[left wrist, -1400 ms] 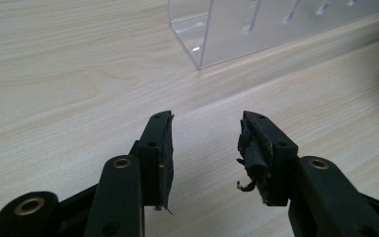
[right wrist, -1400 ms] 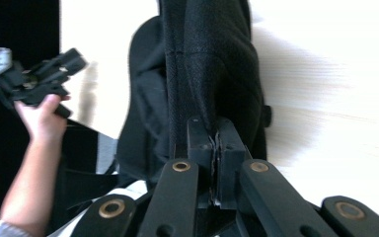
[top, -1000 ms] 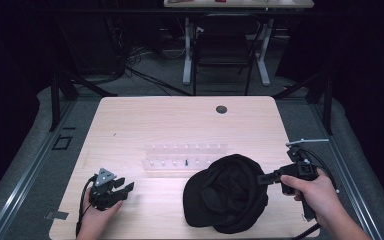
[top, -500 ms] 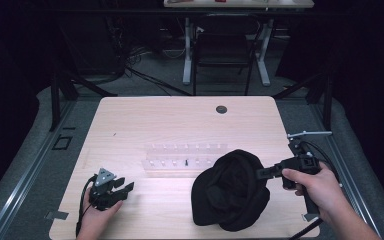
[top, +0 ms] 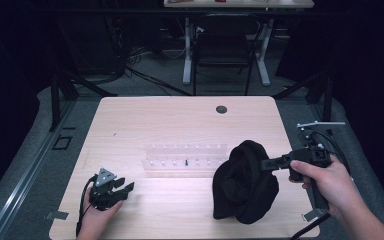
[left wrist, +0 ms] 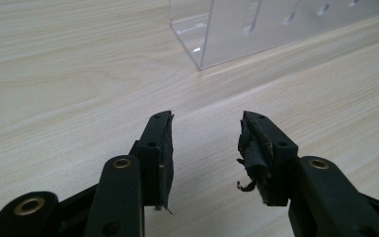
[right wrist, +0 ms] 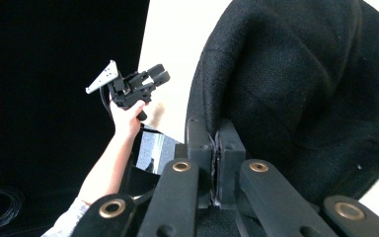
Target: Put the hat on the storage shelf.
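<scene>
A black knitted cap [top: 245,182] hangs at the table's front right, bunched and partly lifted off the wood. My right gripper [top: 265,164] is shut on the cap's edge, held level from the right by a hand. In the right gripper view the jaws [right wrist: 216,148] pinch a fold of the cap [right wrist: 296,84], which bulges above them. My left gripper [top: 125,189] rests low at the table's front left, open, with nothing between its fingers. In its own view the left gripper [left wrist: 205,143] points across bare wood toward a clear plastic rack [left wrist: 256,29].
The clear rack [top: 185,155] with its rows of small pegs lies mid-table, just left of the cap. A dark round grommet [top: 221,109] sits near the far edge of the wooden table [top: 180,120]. A chair and desk legs stand beyond the table.
My right gripper has risen and drawn slightly right with the cap, which has gone from lying spread flat to hanging bunched. The left gripper has not moved.
</scene>
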`<state>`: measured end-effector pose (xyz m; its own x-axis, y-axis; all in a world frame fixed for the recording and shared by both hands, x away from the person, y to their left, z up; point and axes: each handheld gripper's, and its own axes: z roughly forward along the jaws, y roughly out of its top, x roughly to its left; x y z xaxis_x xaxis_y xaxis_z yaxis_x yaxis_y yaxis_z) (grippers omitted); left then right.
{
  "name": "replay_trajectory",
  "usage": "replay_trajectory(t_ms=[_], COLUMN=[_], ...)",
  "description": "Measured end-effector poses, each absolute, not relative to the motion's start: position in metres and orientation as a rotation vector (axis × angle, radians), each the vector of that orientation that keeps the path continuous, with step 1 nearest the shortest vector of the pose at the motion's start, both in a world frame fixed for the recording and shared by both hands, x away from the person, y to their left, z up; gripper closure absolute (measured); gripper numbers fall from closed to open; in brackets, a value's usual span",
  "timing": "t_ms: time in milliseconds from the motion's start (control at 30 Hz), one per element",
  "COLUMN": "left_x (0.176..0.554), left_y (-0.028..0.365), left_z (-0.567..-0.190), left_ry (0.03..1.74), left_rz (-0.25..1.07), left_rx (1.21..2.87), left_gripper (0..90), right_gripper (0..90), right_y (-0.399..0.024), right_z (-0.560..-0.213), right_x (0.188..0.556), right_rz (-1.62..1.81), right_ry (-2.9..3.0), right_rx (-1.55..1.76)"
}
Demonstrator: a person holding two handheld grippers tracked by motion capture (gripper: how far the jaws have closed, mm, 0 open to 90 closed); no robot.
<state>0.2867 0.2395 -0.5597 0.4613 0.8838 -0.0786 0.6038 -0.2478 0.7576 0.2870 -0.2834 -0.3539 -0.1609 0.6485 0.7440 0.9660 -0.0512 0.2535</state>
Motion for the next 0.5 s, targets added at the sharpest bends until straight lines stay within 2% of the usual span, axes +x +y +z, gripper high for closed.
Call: replay_trajectory(t_ms=[500], left_x=[0.287], left_y=[0.239], left_z=[-0.560], left_ry=[1.240], left_rz=[0.478], left_rx=[1.962], left_gripper=[51.9], right_gripper=[88.7], right_y=[-0.301], right_z=[-0.331], right_x=[0.290], right_rz=[-1.192], right_ry=[-1.793], right_rx=[-1.735])
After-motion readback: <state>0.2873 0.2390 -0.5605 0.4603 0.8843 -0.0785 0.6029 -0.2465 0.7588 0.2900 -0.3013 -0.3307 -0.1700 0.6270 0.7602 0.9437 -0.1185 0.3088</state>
